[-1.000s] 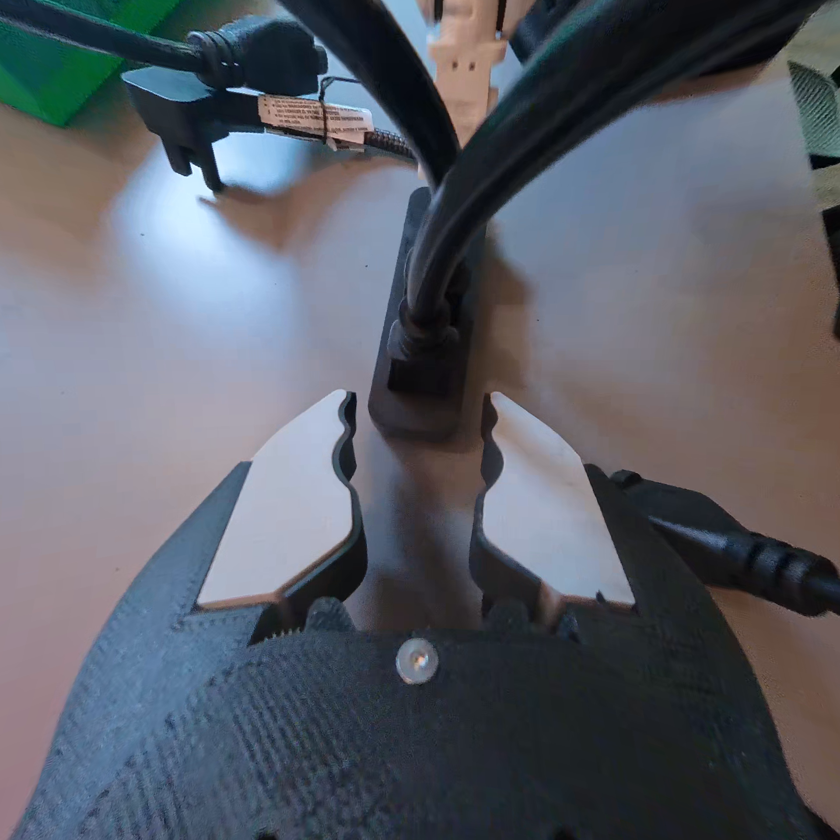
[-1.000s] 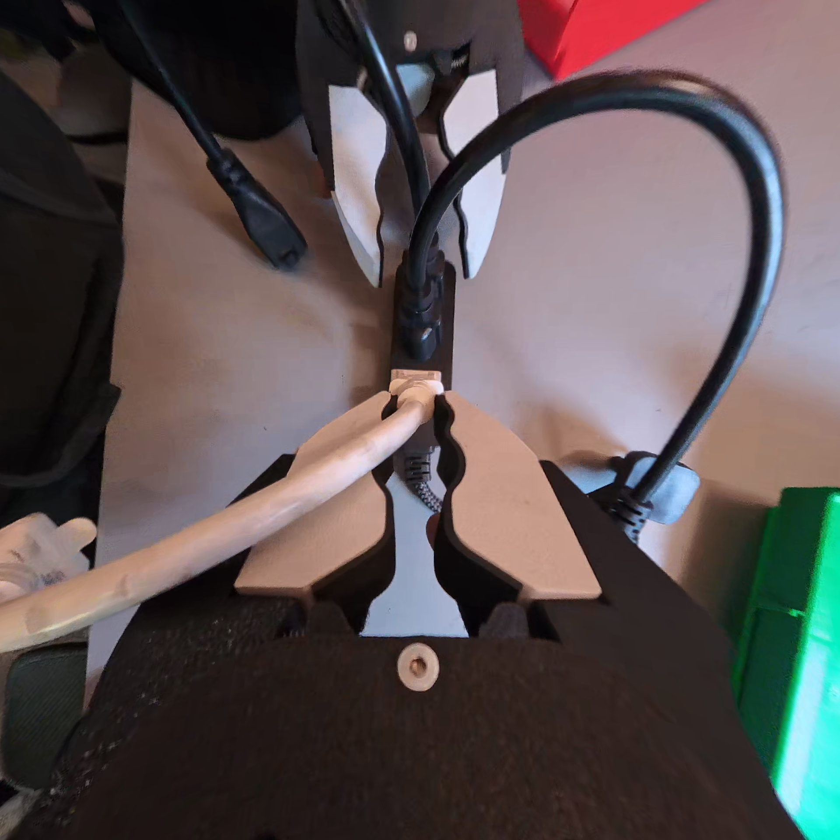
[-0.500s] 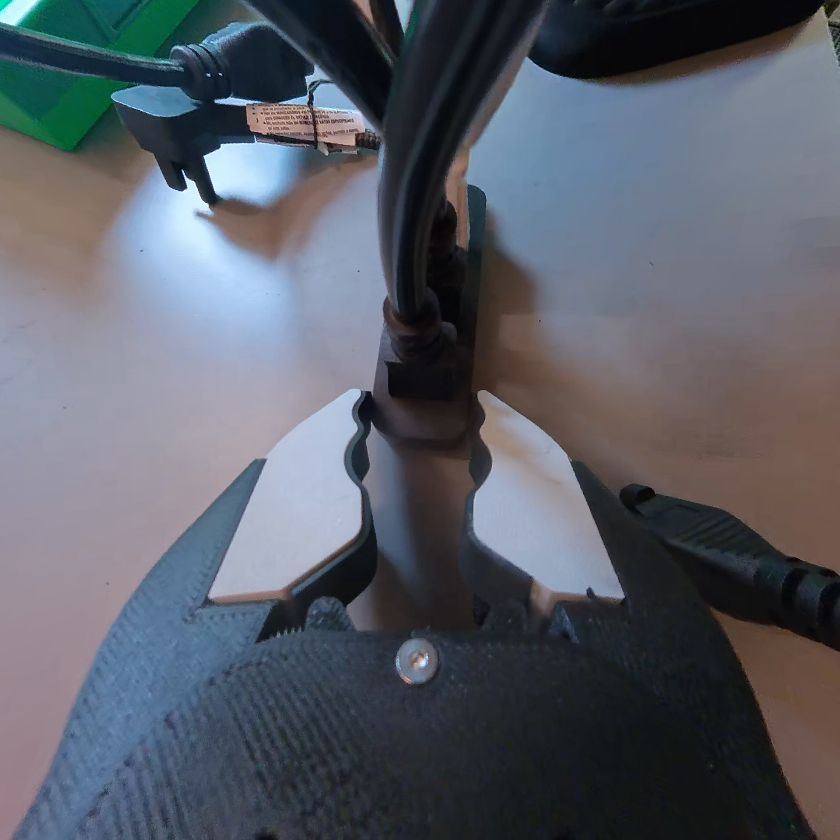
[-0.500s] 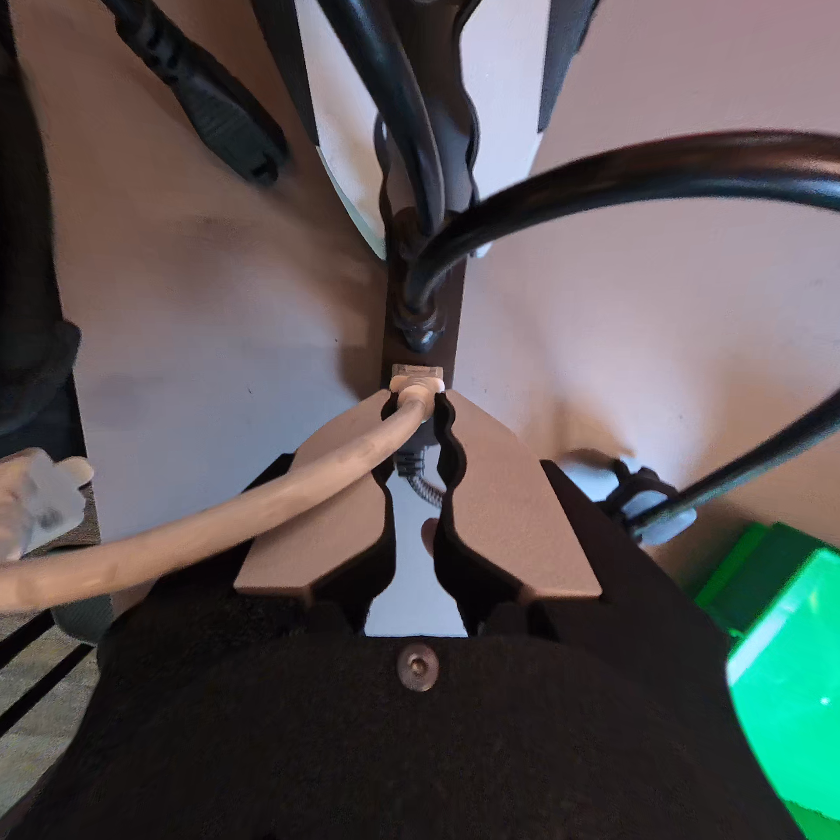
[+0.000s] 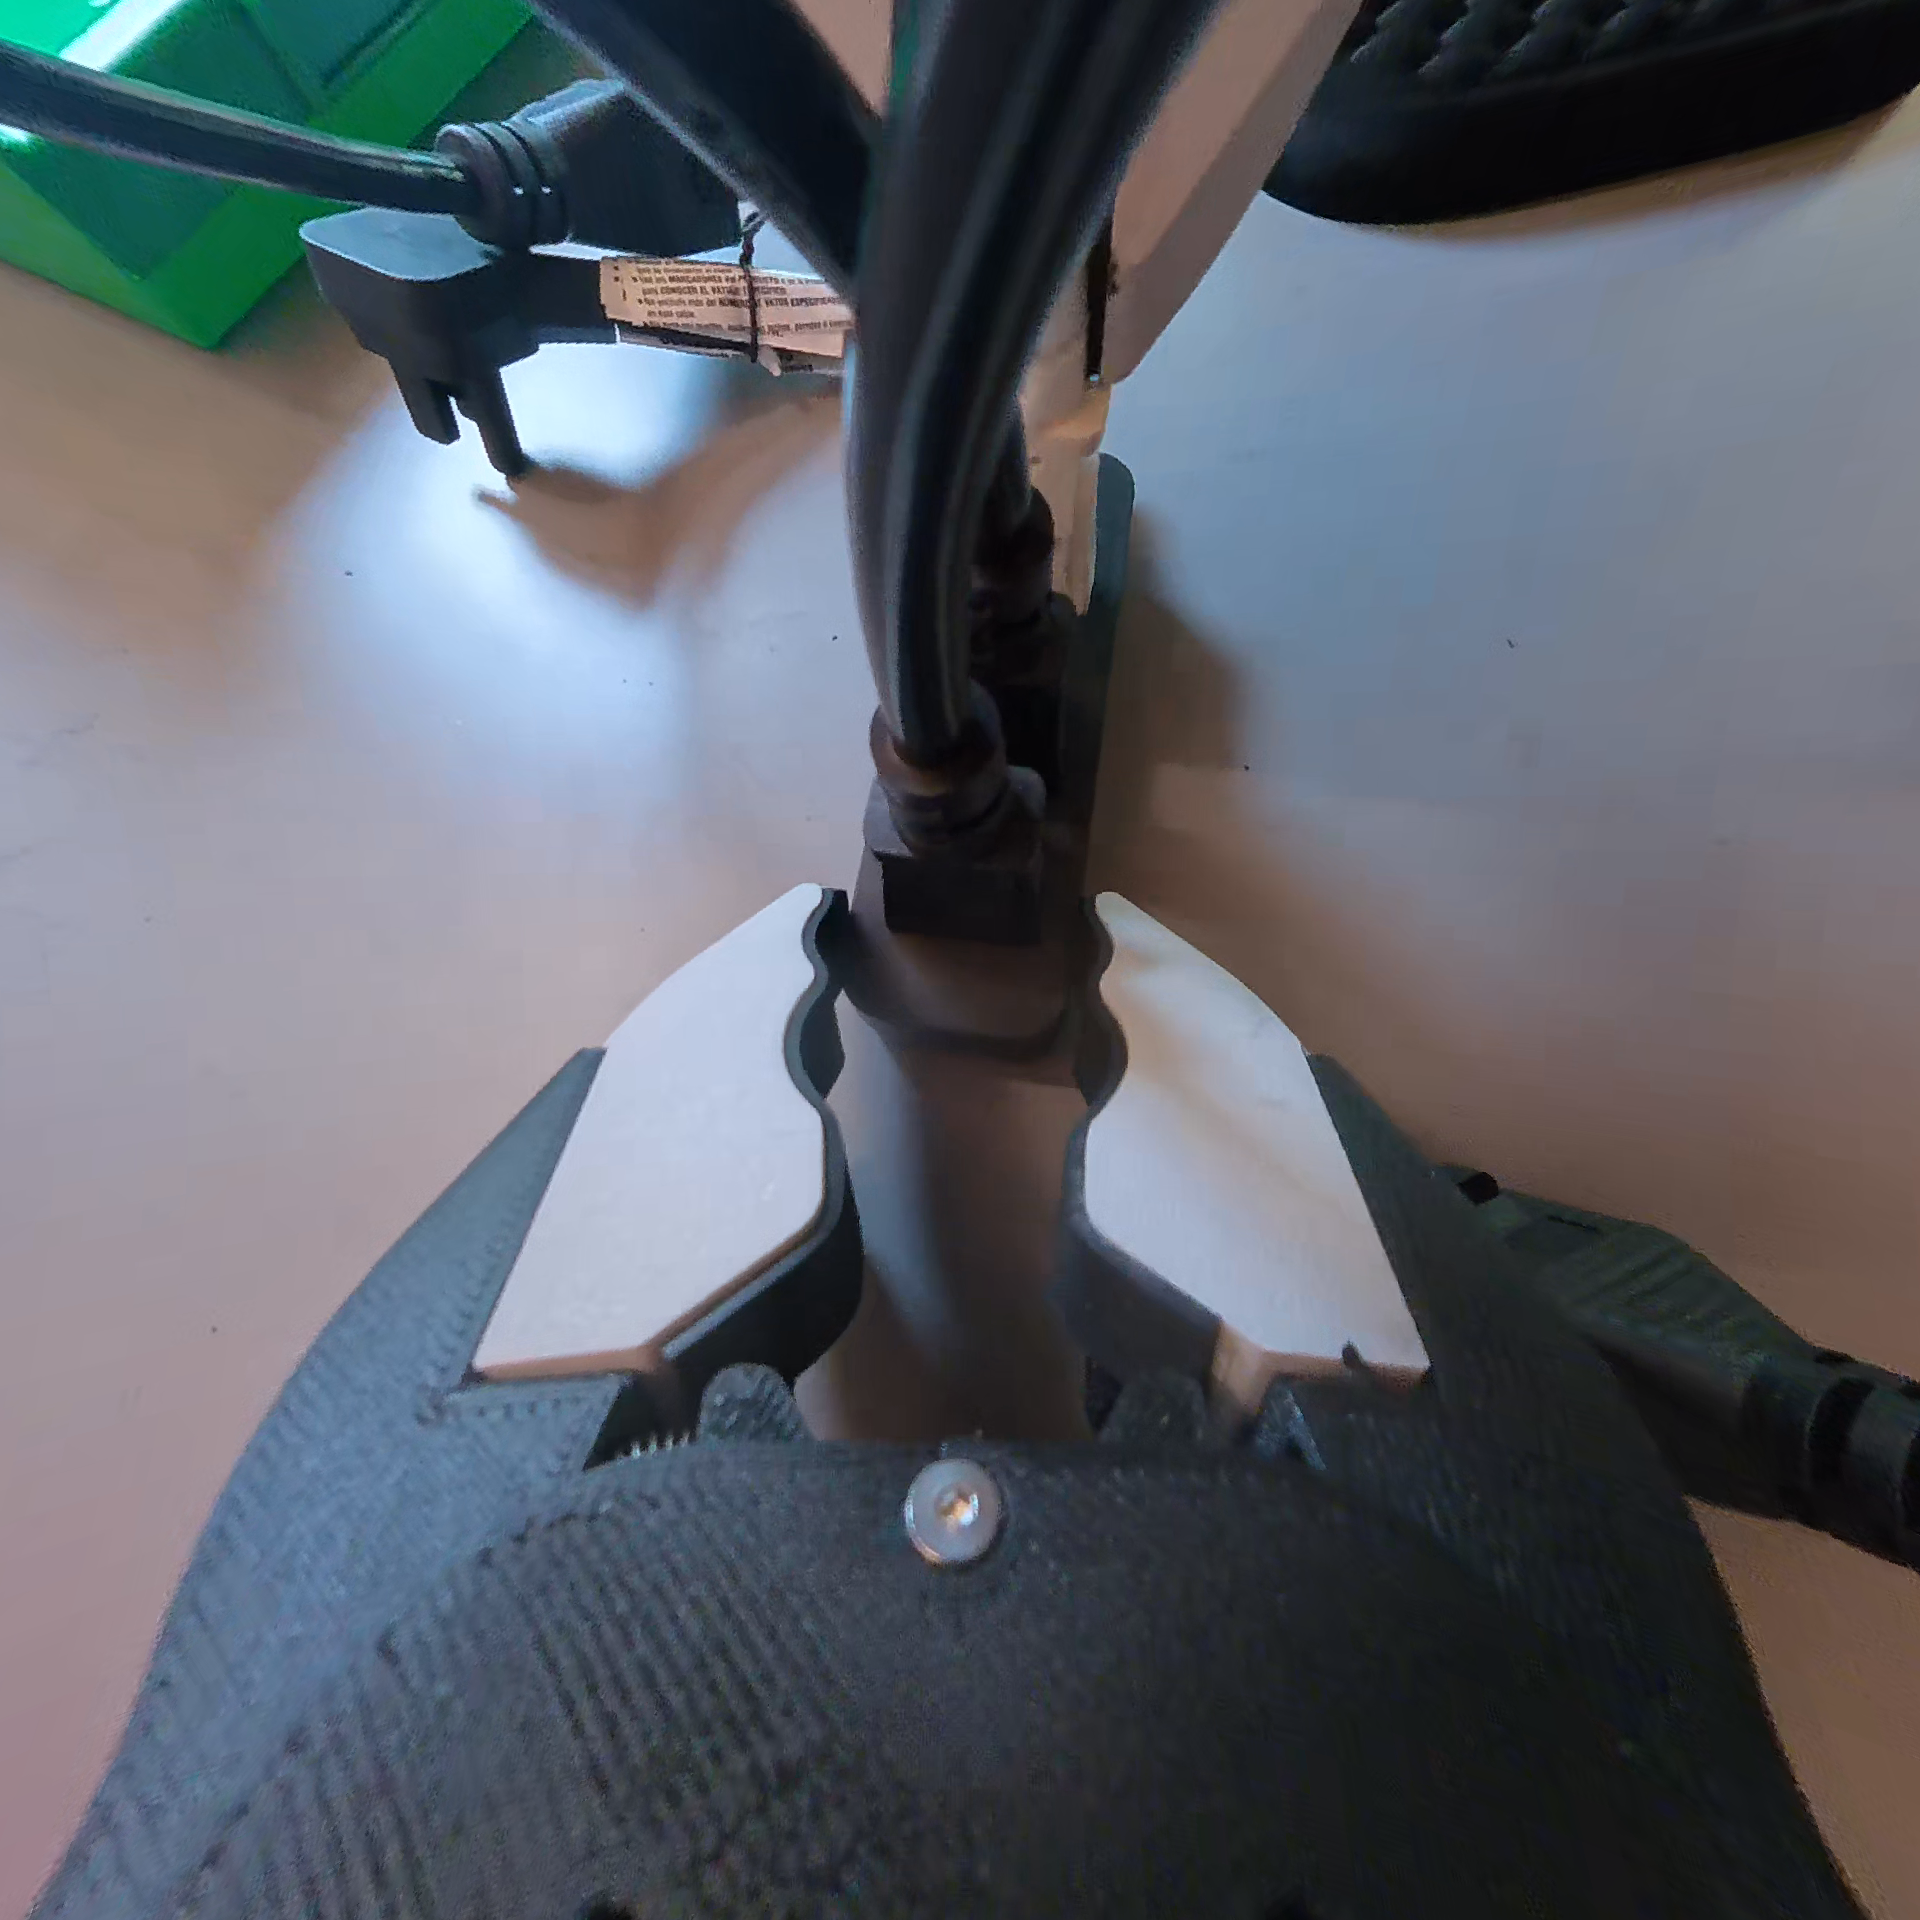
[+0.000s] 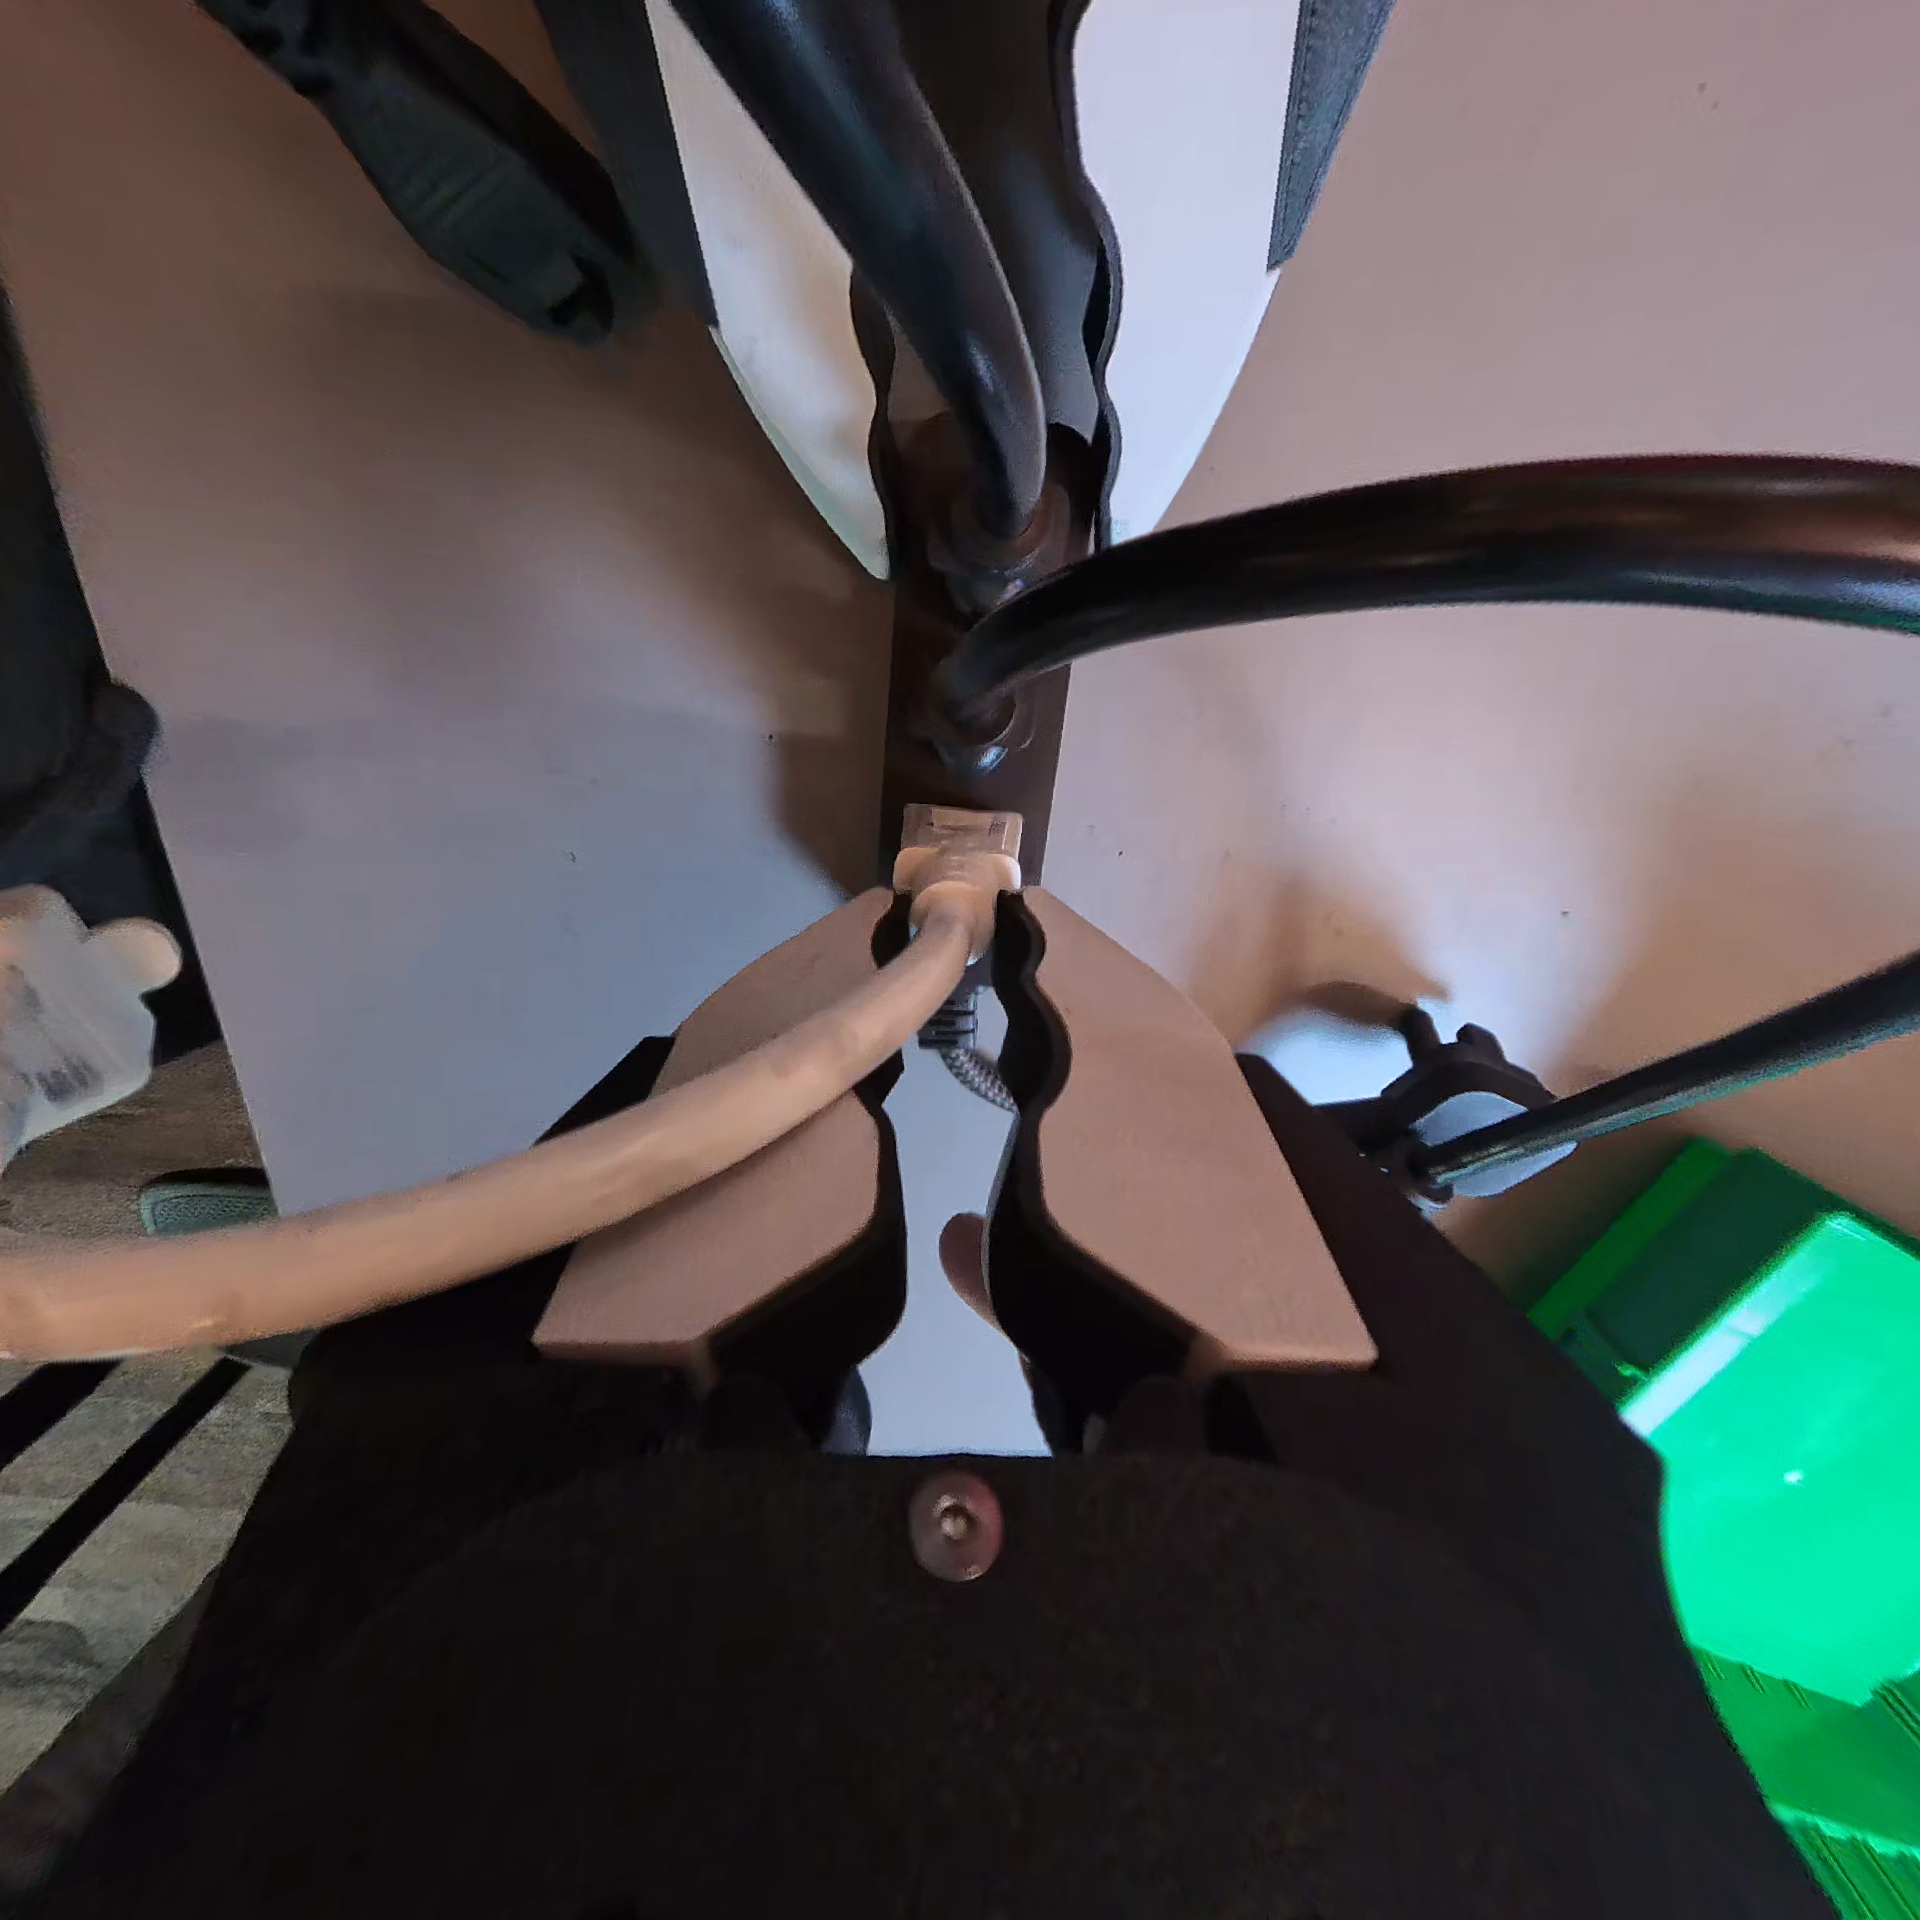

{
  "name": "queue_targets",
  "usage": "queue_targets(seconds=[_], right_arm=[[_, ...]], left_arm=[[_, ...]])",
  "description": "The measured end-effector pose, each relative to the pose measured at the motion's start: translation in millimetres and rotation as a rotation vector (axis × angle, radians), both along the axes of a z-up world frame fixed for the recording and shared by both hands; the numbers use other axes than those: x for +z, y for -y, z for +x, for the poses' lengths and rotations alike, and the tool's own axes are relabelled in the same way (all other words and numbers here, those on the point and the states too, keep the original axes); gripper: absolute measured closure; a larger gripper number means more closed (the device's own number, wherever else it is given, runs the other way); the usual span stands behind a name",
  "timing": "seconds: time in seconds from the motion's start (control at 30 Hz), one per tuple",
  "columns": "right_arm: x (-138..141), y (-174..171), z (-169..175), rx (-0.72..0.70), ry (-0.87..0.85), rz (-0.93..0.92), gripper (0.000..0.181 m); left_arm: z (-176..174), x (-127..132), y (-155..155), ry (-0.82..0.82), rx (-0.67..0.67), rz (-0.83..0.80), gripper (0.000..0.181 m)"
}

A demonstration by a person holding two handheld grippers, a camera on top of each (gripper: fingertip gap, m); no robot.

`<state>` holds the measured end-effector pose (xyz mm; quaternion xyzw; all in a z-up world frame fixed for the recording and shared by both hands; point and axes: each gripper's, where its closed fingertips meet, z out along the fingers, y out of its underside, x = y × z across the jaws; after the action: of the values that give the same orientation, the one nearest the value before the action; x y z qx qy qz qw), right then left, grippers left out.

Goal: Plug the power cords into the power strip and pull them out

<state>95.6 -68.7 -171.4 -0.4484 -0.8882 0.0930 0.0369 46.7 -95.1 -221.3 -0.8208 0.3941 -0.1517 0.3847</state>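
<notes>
1. A narrow black power strip (image 6: 971, 790) is seen lying flat on the pale table (image 6: 520, 623), between the two grippers.
2. Two black cords (image 6: 1455, 540) and a beige plug (image 6: 958, 844) are seated in it.
3. Its end is clamped by the left gripper (image 5: 956, 977).
4. The beige cord (image 6: 623, 1122) is gripped at the plug by the right gripper (image 6: 940, 935).
5. A green box (image 6: 1787, 1403) is seen at the table's edge.

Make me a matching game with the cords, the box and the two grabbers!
Things:
1. white plug
2. green box
3. left gripper
4. loose black plug

Descriptions:
A. lying unplugged on the table beside the green box
B. clamped on the end of the black power strip
C. sitting in the power strip, at the right gripper tips
D. at the table edge

Pairs: 1-C, 2-D, 3-B, 4-A
</notes>
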Motion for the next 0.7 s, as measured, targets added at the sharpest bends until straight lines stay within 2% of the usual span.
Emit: queue_targets(seconds=[0.13,0.23,0.33,0.47,0.6,0.7], right_arm=[[-0.3,-0.9,-3.9,-0.011,0.048,-0.035,0.165],[-0.4,1.7,0.1,0.012,0.052,0.023,0.165],[-0.7,-0.2,-2.6,-0.025,0.072,-0.024,0.165],[-0.7,2.0,0.6,-0.011,0.042,0.038,0.164],[-1.1,-1.4,-3.5,-0.045,0.061,-0.029,0.165],[-1.2,1.5,-0.5,-0.015,0.026,0.044,0.164]], left_arm=[[0.5,-0.3,0.6,-0.002,0.012,-0.007,0.138],[0.2,-0.4,0.5,0.011,0.019,-0.018,0.137],[0.8,-0.3,1.3,0.001,0.023,-0.017,0.138],[0.3,-0.5,1.1,0.008,0.042,-0.025,0.137],[-0.2,-0.4,1.1,-0.004,0.044,-0.014,0.138],[-0.5,-0.5,1.1,0.000,0.049,-0.018,0.138]])
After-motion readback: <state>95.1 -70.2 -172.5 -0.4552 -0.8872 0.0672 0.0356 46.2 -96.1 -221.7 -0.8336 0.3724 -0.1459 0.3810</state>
